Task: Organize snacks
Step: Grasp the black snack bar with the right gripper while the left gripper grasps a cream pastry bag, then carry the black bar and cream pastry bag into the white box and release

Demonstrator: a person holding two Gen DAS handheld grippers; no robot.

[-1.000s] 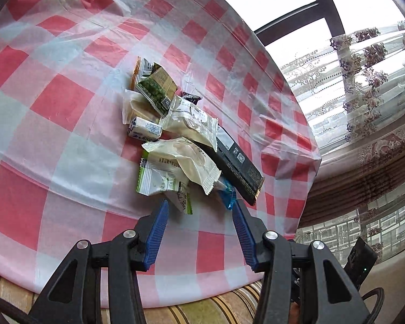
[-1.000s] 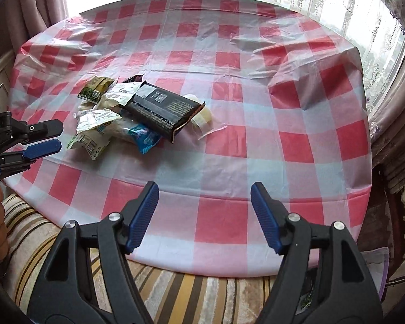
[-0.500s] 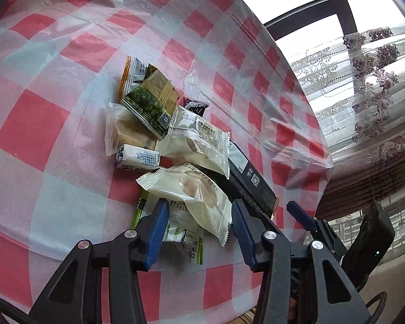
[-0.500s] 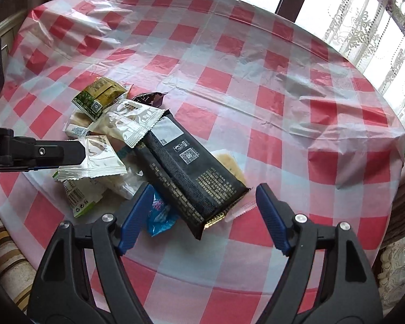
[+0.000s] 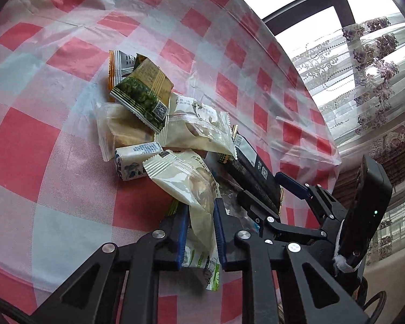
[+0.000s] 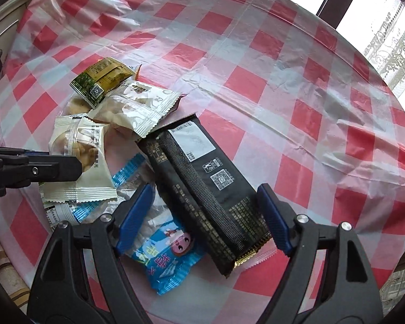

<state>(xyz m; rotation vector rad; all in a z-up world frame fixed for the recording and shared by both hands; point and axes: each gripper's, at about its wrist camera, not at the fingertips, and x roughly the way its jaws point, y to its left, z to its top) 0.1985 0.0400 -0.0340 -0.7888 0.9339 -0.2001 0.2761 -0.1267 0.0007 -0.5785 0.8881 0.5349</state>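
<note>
**On the checked worktop: L clamped on a pastry pack, R spread over the black pack**

Near the worktop (image 6: 256, 54) edge sits the snack pile. My left gripper (image 5: 201, 232) has its blue fingers (image 5: 182, 232) pinched narrow on the cream pastry pack (image 5: 191, 186); from the R cam I see it gripping that pack (image 6: 81, 159) side-on. My right gripper (image 6: 202, 216) is spread wide w/ fingers (image 6: 274, 216) either side of the long black pack (image 6: 202, 178), not touching it. Blue candy bag (image 6: 170, 264) lies just beside the black pack, partly under it. Green-gold pack (image 5: 143, 94) sits atop the far end of the pile.
</note>
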